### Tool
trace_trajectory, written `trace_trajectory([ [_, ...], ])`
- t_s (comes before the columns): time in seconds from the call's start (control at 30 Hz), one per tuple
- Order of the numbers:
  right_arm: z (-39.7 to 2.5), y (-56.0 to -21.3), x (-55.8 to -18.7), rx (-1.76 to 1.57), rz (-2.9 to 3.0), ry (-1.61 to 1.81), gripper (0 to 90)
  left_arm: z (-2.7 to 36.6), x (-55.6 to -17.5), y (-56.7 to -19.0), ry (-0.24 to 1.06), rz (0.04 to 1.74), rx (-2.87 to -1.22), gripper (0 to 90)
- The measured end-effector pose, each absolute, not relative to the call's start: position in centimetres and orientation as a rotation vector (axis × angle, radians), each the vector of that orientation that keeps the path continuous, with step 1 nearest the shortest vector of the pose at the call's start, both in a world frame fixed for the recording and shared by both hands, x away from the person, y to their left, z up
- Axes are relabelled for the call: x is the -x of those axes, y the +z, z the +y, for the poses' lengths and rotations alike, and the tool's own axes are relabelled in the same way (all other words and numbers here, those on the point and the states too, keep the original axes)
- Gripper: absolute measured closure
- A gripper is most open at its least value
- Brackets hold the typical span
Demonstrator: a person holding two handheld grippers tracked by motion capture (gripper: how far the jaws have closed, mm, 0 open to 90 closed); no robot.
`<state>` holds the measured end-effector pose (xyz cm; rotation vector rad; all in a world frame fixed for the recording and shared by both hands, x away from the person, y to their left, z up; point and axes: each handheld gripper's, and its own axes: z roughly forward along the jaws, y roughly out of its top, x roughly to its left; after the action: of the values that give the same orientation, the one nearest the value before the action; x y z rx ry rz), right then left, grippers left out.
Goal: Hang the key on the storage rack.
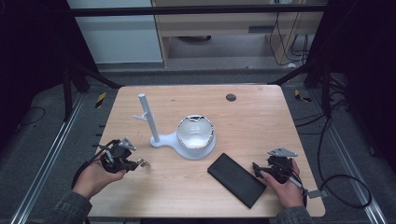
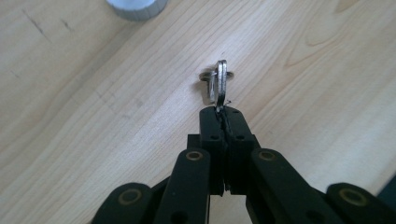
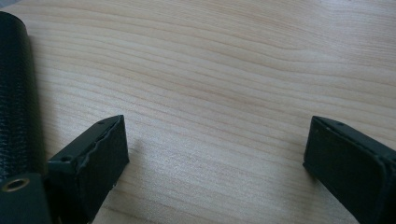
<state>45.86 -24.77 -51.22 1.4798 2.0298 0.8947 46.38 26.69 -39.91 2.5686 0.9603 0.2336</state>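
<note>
My left gripper (image 1: pixel 137 164) sits at the table's front left, shut on a small silver metal ring-like piece (image 1: pixel 144 163). In the left gripper view the piece (image 2: pixel 220 84) stands on edge from the closed tips (image 2: pixel 223 112), just above the wood. My right gripper (image 1: pixel 257 168) rests at the front right, open, its tips close to the right side of a flat black case (image 1: pixel 236 179). The right gripper view shows wide-apart jaws (image 3: pixel 215 140) with only bare wood between them and the case (image 3: pixel 14 93) at the left edge.
A white stand (image 1: pixel 148 119) with an upright post and side peg rises mid-table; its base holds a shiny round dish (image 1: pixel 195 131). The stand's base edge (image 2: pixel 135 7) appears ahead of the left gripper. A dark round grommet (image 1: pixel 230 97) lies near the far edge.
</note>
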Motion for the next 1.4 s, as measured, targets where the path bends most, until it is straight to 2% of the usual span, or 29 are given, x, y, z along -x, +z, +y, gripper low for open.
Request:
trace_trajectory([
  [0.33,-24.7,-51.2,-45.8,-1.475,2.034,0.893,6.3,26.5,-46.2,-35.4,0.252,0.907,-2.537,87.9],
  [0.77,-24.6,-51.3,-45.8,-1.469,2.036,0.889,6.4,24.6,-47.2,-28.8,0.377,0.874,-2.515,87.9],
  [1.4,-24.5,-51.2,-45.7,-1.471,2.041,0.893,6.3,24.7,-50.4,-27.0,0.436,0.955,-2.517,87.9],
])
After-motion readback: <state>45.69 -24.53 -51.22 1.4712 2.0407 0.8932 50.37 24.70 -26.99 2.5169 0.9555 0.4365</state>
